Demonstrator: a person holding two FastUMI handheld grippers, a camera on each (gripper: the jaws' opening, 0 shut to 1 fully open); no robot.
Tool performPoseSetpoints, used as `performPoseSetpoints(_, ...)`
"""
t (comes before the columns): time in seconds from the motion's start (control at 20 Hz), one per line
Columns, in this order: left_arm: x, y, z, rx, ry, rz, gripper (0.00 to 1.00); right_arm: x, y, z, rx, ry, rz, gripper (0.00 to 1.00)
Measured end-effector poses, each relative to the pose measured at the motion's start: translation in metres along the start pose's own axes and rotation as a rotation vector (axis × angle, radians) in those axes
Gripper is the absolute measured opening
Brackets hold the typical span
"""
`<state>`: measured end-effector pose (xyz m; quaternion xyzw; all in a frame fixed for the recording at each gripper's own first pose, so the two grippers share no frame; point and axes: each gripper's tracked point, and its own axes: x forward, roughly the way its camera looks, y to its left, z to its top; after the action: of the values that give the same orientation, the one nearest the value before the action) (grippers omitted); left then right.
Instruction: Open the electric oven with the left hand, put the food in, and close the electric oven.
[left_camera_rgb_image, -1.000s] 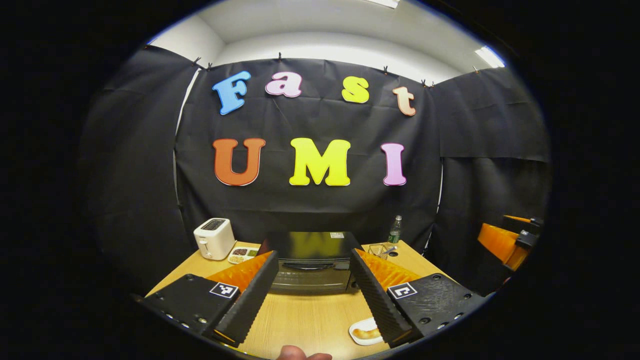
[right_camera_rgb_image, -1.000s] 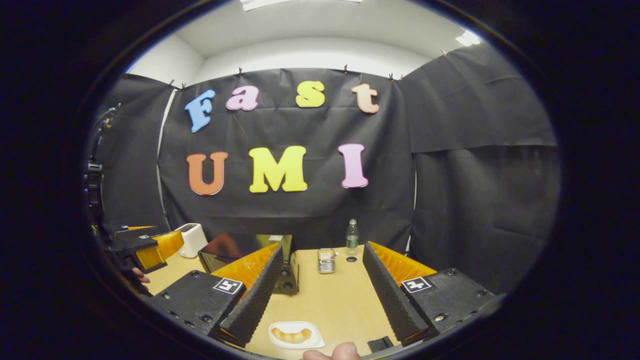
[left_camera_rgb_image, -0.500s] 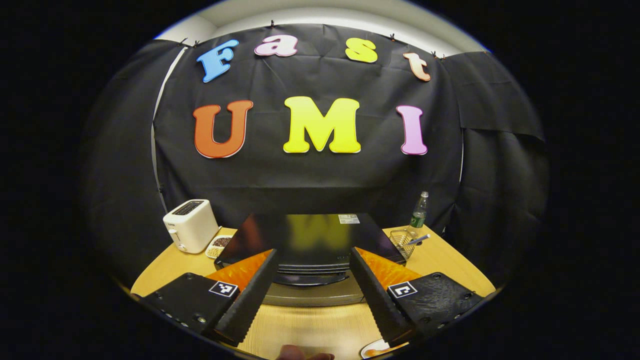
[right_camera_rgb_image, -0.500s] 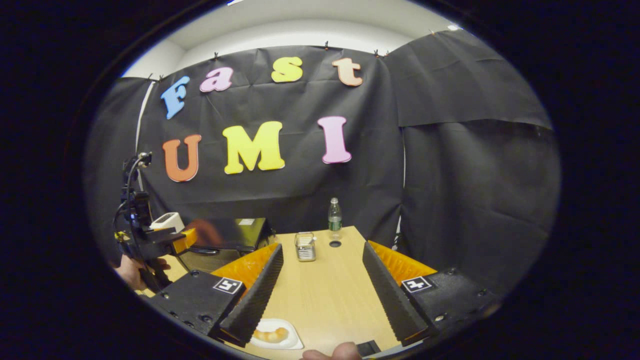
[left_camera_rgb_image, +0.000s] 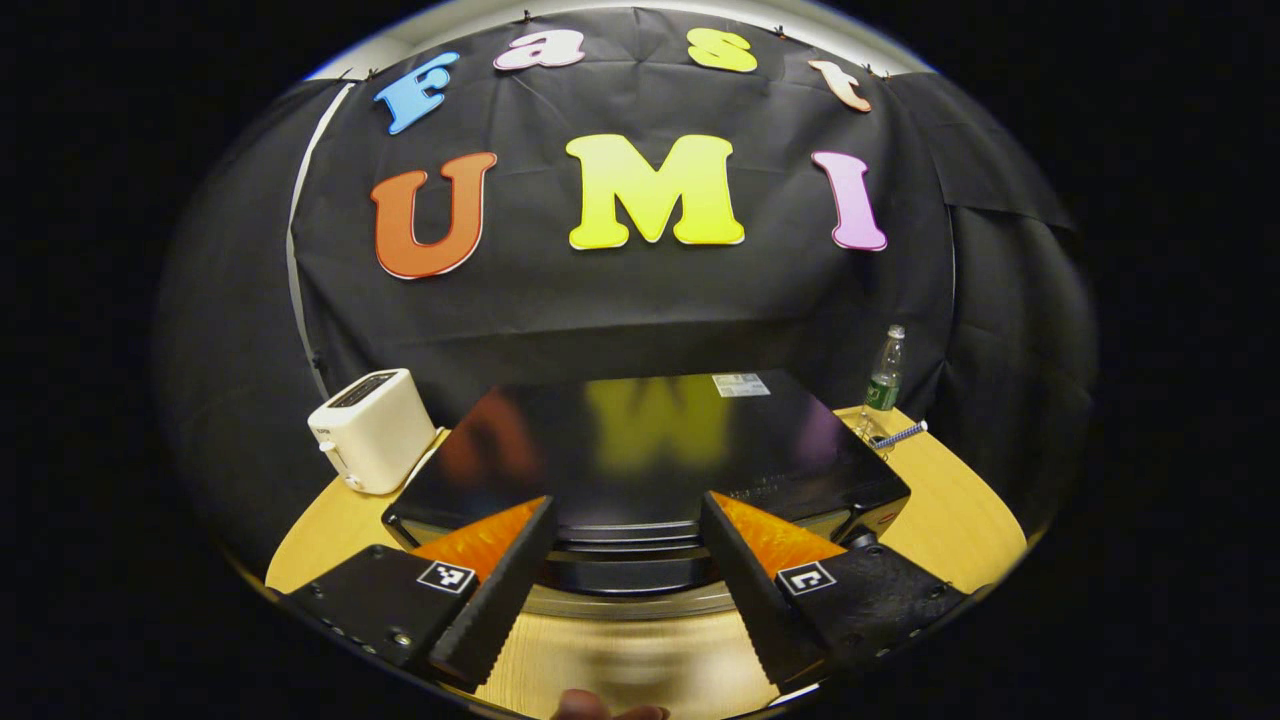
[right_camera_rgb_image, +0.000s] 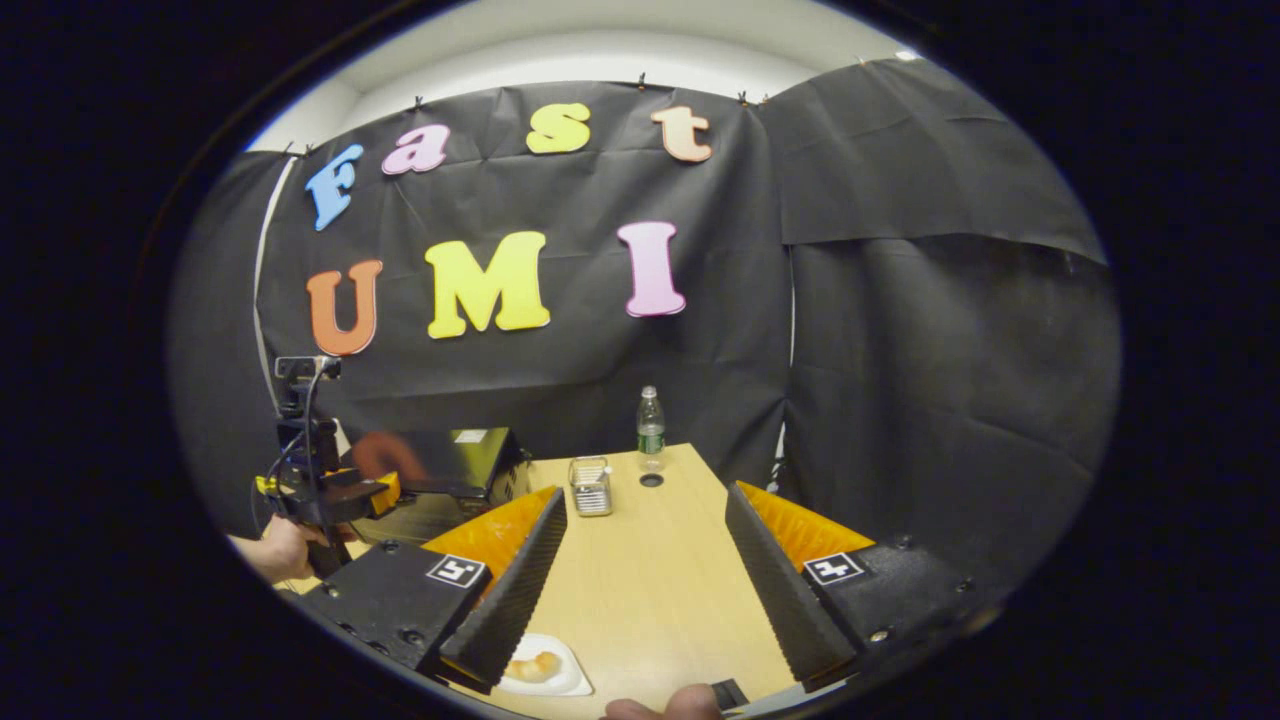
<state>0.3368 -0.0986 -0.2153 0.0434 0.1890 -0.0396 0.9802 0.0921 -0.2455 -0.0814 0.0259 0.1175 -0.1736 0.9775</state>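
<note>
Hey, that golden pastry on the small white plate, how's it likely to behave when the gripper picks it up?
The golden pastry looks soft and crusty, so it probably dents or flakes under a firm squeeze. It is likely light for its size. Lying loose on the small white plate, it may slide, or the plate may shift, if nudged sideways.

bright overhead light, fisheye warp, slight blur

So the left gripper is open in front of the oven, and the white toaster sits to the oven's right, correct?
Not quite. In the left gripper view the left gripper is open in front of the oven, but the white toaster sits to the oven's left, not its right.
</note>
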Motion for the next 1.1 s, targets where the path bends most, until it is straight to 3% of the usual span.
performPoseSetpoints(0.45, -0.018, -0.001, -0.012, -0.02, -0.004, -0.021, 0.98, -0.03, 0.012, -0.006, 0.0, 0.007, -0.043, 0.98)
performPoseSetpoints(0.75, -0.056, -0.005, -0.035, -0.009, 0.041, -0.047, 0.98, -0.055, 0.025, -0.007, -0.001, -0.009, -0.051, 0.98)
performPoseSetpoints(0.95, -0.08, -0.005, -0.062, 0.013, 0.092, -0.073, 0.97, -0.074, 0.034, -0.015, -0.003, -0.006, -0.052, 0.99)
performPoseSetpoints(1.1, -0.09, -0.003, -0.109, -0.094, 0.239, -0.081, 0.97, -0.087, 0.038, -0.021, -0.003, 0.007, -0.054, 1.0)
